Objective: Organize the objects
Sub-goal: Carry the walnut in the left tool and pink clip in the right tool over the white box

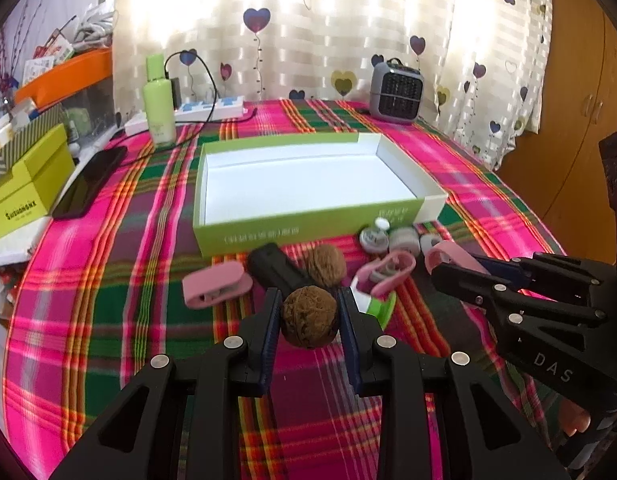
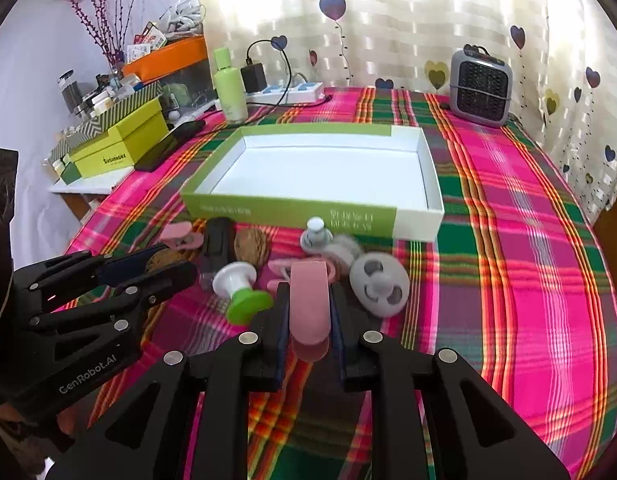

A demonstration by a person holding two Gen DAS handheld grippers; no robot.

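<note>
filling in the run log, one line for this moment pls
left hand-held gripper: shut on brown walnut | right hand-held gripper: shut on pink plastic clip | green-and-white cardboard box: empty

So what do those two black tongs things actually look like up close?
Both tongs are matte black plastic with angular, cut-out frames and round silver bolt heads at the joints. The inner faces of the fingers carry dark blue ribbed pads. The right tongs have "DAS" in pale letters on the side; the left tongs read "GenRobot.AI". No cables show. A dark patterned sleeve sits behind the right one.
</note>
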